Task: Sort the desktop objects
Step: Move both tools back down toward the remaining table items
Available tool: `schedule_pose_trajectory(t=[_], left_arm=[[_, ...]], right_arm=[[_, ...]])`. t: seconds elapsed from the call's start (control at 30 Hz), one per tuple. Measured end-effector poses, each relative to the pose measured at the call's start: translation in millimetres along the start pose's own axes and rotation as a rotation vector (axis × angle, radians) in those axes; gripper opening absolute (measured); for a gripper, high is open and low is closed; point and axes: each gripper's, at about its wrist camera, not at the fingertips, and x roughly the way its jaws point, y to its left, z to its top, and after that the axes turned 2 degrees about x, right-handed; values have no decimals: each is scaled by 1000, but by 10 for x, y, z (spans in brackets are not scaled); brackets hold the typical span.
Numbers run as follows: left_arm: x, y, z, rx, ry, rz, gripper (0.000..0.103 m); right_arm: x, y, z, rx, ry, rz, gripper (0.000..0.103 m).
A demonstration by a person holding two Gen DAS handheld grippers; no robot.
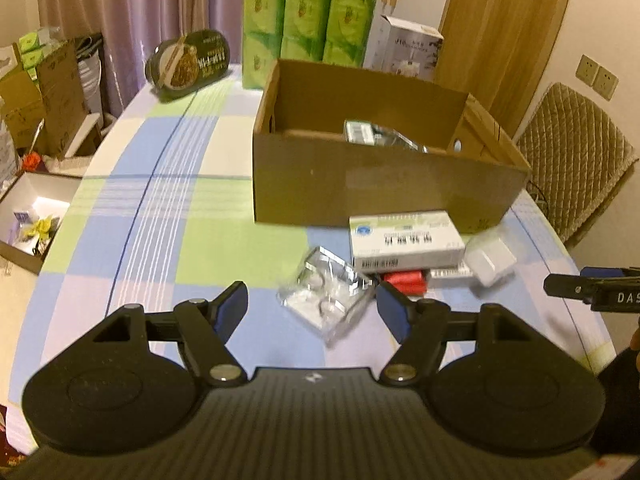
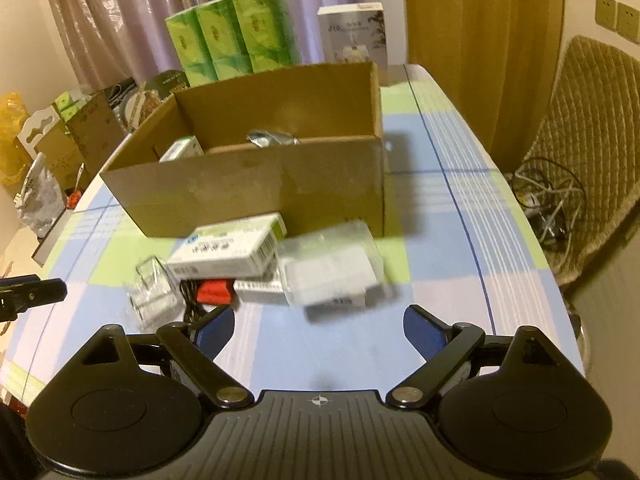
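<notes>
Both the left tongs and right tongs stand wide and empty above the checked counter. Just before the cardboard box lie a white carton, clear plastic case, red item and translucent lidded box. Behind the cardboard box stand green packs.

Green tissue packs by the curtain — quilted chair alongside.
</notes>
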Motion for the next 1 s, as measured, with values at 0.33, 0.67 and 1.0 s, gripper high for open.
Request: schedule_pose_trajectory(t=[0.33, 0.67, 1.0], left_arm=[[39, -21, -153, 22, 26, 1, 78], [192, -110, -198, 121, 69, -35, 87], [429, -200, -163, 257, 99, -83, 92]], right_arm=[[10, -113, -155, 24, 22, -11, 90], [106, -167, -191, 25, 46, -4, 91], [223, -138, -110, -48, 54, 9, 91]])
